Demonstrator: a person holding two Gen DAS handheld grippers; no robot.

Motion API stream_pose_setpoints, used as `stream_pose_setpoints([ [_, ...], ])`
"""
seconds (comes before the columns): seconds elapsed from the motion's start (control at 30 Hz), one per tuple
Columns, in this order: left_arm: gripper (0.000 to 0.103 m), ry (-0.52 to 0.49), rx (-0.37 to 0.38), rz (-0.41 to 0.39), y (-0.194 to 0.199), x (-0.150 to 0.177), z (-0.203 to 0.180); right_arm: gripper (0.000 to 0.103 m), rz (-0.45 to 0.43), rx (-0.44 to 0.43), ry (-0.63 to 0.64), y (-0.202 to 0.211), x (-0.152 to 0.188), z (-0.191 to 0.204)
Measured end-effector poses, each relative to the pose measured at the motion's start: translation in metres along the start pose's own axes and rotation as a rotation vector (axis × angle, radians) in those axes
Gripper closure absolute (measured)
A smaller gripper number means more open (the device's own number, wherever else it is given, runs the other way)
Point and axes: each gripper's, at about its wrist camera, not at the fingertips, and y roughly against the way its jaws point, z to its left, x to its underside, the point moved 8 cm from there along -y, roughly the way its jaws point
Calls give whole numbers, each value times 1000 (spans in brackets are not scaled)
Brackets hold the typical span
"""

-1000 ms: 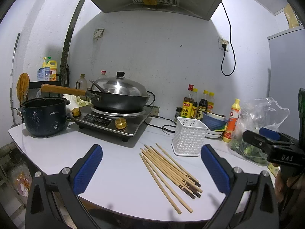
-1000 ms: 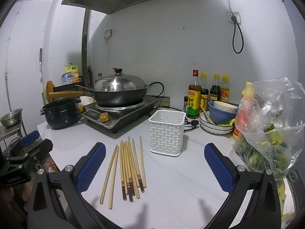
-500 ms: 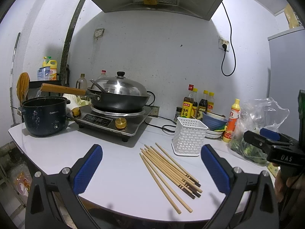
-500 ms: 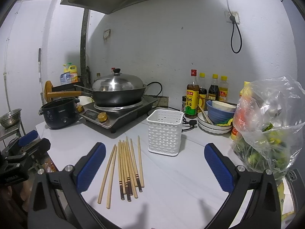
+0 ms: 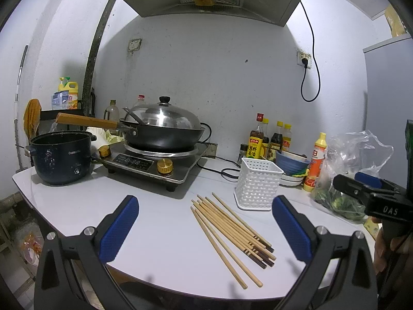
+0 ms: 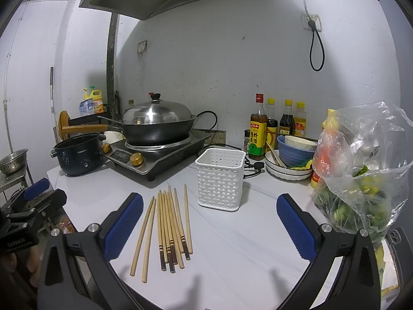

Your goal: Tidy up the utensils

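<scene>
Several wooden chopsticks lie loose on the white counter, also in the right wrist view. A white perforated utensil basket stands empty just behind them; it shows in the right wrist view too. My left gripper is open and empty, held above the counter's near edge with the chopsticks between its blue pads. My right gripper is open and empty, facing the chopsticks and basket. Each gripper shows at the edge of the other's view.
An induction cooker with a lidded wok and a dark pot stand at the left. Sauce bottles, stacked bowls and a plastic bag of vegetables stand at the right. The counter's front edge is close below me.
The right gripper has drifted slightly forward and down toward the chopsticks. The left gripper has hardly moved. Nothing on the counter has moved.
</scene>
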Motion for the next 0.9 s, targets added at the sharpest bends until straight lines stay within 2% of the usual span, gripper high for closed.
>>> stream_pose_setpoints([
  [0.3, 0, -3, -11, -1, -5, 0, 1, 0, 5, 11, -1, -5, 1, -3],
  [0.43, 0, 26, 1, -9, -10, -1, 6, 0, 9, 7, 7, -10, 1, -1],
  [0.53, 0, -1, -14, 15, -20, 0, 8, 0, 22, -31, 18, -18, 2, 3],
  [0.67, 0, -22, -3, 69, -37, 8, 11, 0, 102, -41, 26, -48, 12, -1],
  [0.77, 0, -6, 32, 147, -54, 18, 16, 1, 187, -53, 26, -78, 21, -3],
  [0.9, 0, -73, -22, 208, -73, 25, 25, 16, 290, -89, 22, -119, 36, 1],
])
